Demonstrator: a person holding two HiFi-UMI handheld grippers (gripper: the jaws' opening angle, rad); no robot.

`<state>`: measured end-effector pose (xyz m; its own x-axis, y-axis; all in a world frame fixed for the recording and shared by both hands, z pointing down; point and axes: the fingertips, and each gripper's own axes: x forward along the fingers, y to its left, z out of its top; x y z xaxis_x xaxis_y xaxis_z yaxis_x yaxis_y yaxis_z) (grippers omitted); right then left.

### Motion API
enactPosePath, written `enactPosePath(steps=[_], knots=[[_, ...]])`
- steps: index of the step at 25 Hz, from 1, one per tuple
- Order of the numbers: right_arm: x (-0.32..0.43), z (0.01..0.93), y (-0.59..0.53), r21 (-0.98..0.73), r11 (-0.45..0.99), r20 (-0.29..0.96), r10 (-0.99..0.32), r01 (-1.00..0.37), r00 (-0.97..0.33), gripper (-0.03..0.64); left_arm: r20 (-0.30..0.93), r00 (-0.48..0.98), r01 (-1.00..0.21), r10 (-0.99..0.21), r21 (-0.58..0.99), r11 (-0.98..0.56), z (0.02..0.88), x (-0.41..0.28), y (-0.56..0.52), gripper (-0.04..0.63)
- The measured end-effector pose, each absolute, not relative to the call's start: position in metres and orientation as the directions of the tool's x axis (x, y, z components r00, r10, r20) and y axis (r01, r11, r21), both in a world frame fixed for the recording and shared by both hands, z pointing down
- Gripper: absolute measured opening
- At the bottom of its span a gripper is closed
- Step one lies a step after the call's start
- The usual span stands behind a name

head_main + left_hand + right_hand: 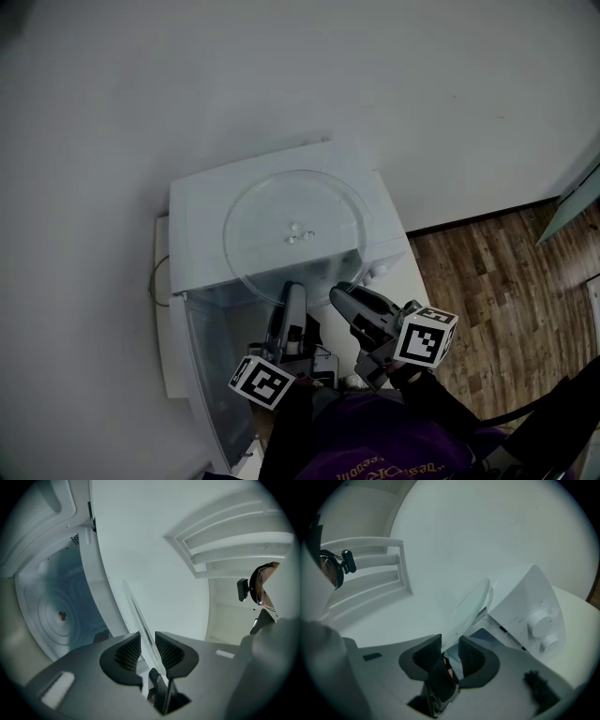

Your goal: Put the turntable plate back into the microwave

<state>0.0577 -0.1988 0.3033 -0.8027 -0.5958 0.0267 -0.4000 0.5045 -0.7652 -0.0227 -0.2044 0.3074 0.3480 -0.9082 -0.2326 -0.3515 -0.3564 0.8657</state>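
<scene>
The clear glass turntable plate [291, 234] hangs level over the top of the white microwave [202, 202], its near rim jutting past the front. My left gripper [292, 292] and right gripper [343, 294] each grip that near rim, side by side. In the left gripper view the plate [139, 620] runs edge-on between the pads of the left gripper [147, 648], with the open cavity and its centre hub [61, 616] to the left. In the right gripper view the plate's rim [471, 605] sits between the pads of the right gripper [450, 652].
The microwave door [211, 375] hangs open at the lower left, beside my left gripper. Two white knobs [540, 620] stand on the control panel right of the plate. A white wall is behind, and a wooden floor [506, 300] lies to the right.
</scene>
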Motion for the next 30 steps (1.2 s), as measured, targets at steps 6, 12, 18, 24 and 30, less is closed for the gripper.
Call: enactPosePath(steps=[6, 12, 18, 24, 30], knots=[[0.055, 0.292, -0.191, -0.746, 0.539, 0.003, -0.584, -0.391, -0.812, 0.123, -0.247, 0.359, -0.367, -0.900, 0.849, -0.379, 0.296, -0.024, -0.196, 0.098], [0.053, 0.281, -0.182, -0.719, 0.583, 0.000, -0.545, -0.378, -0.839, 0.123, -0.274, 0.332, -0.360, -0.903, 0.848, -0.390, 0.284, -0.025, -0.183, 0.095], [0.048, 0.277, -0.166, -0.707, 0.613, -0.005, -0.502, -0.352, -0.865, 0.123, -0.293, 0.291, -0.368, -0.911, 0.845, -0.389, 0.279, -0.030, -0.163, 0.095], [0.045, 0.276, -0.146, -0.711, 0.631, -0.019, -0.458, -0.310, -0.889, 0.123, -0.306, 0.254, -0.379, -0.918, 0.841, -0.385, 0.278, -0.033, -0.139, 0.096], [0.044, 0.272, -0.122, -0.704, 0.655, -0.032, -0.414, -0.274, -0.910, 0.123, -0.318, 0.206, -0.386, -0.925, 0.843, -0.376, 0.274, -0.033, -0.112, 0.095]])
